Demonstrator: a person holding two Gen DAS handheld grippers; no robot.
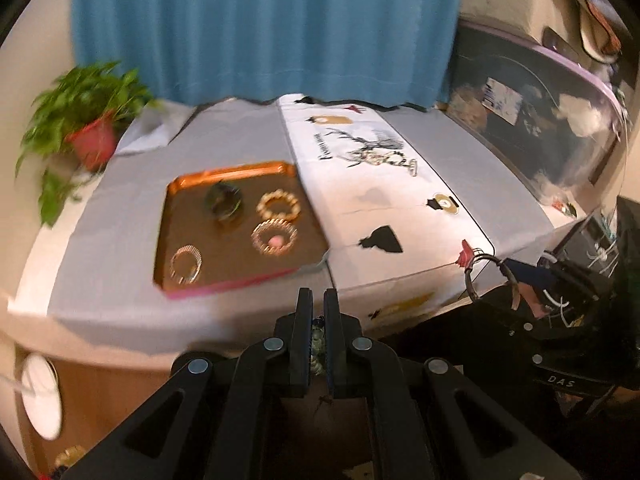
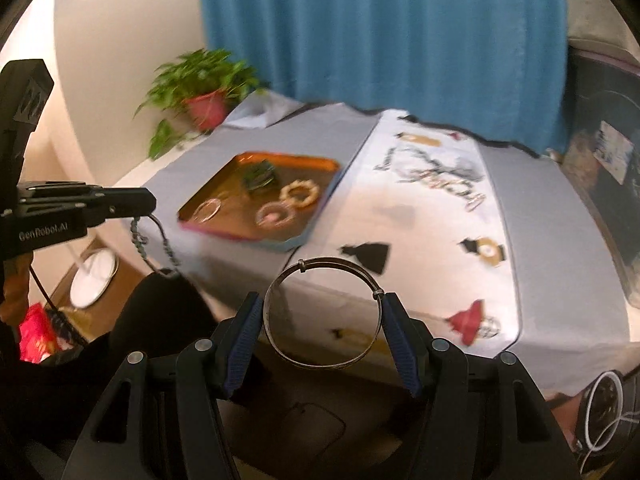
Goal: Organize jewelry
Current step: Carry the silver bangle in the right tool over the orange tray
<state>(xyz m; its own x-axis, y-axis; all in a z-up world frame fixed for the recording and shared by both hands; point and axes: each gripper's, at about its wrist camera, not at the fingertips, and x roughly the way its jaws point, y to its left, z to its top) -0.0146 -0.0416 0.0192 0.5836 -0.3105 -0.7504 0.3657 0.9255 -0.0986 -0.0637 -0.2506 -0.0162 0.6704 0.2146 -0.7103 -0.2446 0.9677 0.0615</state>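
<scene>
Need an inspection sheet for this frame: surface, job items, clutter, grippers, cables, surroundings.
Surface: table under a grey cloth, with a white printed runner down its middle.
Job's things: orange tray holds four pieces; gold beaded bracelet among them.
Clutter: nothing seen on the table besides the potted plant.
Grippers: left gripper shut on a beaded strand; right gripper holds a thin metal bangle across its width.
Cables: black cord beneath the left gripper.
Surroundings: blue curtain behind the table.
</scene>
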